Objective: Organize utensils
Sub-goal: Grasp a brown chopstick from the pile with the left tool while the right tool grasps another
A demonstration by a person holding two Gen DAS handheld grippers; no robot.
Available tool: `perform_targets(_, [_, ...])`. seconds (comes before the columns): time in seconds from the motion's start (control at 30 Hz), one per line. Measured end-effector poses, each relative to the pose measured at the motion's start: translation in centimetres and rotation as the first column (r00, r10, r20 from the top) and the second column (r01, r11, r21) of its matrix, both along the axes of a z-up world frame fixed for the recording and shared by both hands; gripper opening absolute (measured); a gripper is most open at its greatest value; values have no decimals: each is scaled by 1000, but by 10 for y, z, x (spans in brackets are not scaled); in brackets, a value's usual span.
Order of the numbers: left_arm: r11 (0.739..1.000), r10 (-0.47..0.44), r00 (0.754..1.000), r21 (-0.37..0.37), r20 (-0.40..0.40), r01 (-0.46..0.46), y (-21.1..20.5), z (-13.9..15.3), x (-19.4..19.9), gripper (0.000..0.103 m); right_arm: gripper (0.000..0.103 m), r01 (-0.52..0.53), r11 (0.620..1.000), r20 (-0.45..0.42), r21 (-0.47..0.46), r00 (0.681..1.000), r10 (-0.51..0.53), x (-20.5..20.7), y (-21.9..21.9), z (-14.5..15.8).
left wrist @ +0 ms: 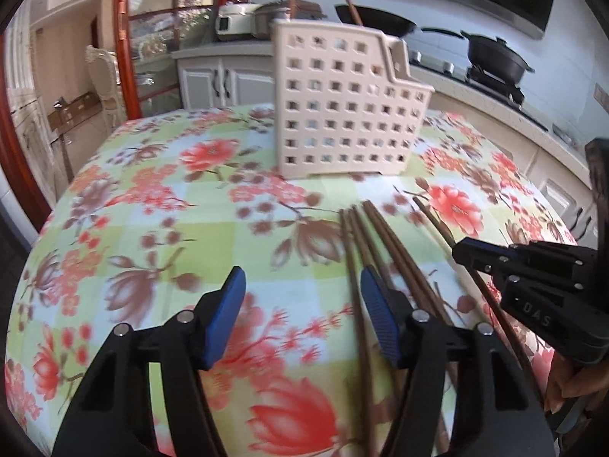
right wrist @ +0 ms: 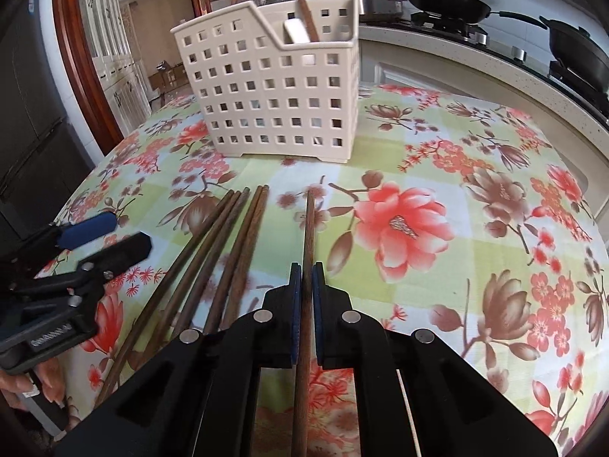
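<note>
Chopsticks [right wrist: 213, 251] are still lying loose on your tablecloth [right wrist: 475, 144], four beside your half-open, empty left gripper [left wrist: 300, 312]. Your right gripper [right wrist: 306, 285] is pinching a single chopstick [right wrist: 309, 224]. Only a few utensils are sitting in the holder [right wrist: 274, 91] beyond.

I am counting one perforated utensil holder [right wrist: 266, 106] at upper centre, one chopstick [right wrist: 309, 228] pinched in my right gripper [right wrist: 307, 270], roughly five loose chopsticks [right wrist: 243, 247] at centre left, blurred together, and two black pans [right wrist: 445, 0] at upper right.
</note>
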State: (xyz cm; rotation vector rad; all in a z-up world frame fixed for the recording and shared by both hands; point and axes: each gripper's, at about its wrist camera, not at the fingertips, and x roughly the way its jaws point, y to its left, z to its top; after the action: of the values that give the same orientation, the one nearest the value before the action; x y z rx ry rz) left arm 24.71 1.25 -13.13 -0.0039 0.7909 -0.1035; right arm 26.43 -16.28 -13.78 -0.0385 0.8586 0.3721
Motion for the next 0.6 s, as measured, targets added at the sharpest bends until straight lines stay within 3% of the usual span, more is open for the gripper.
perform_targets(0.2, [1000,-25,998,7,-61,25,-11,-9,17,34,6,0,1000,7,27,1000,0,-1,-8,4])
perform_targets(0.4, [998,-54,996,29,-72,56,-22,-11,22,30,6,1,999,3,45,1000,-1,0,-12,4])
perform_targets(0.53, [996,-49,995,67,-82,54,-28,-15,24,19,6,-5,999,3,51,1000,5,0,-13,4])
perform_targets(0.6, [996,-48,996,70,-81,53,-28,-15,24,7,6,-4,999,3,53,1000,4,0,-14,4])
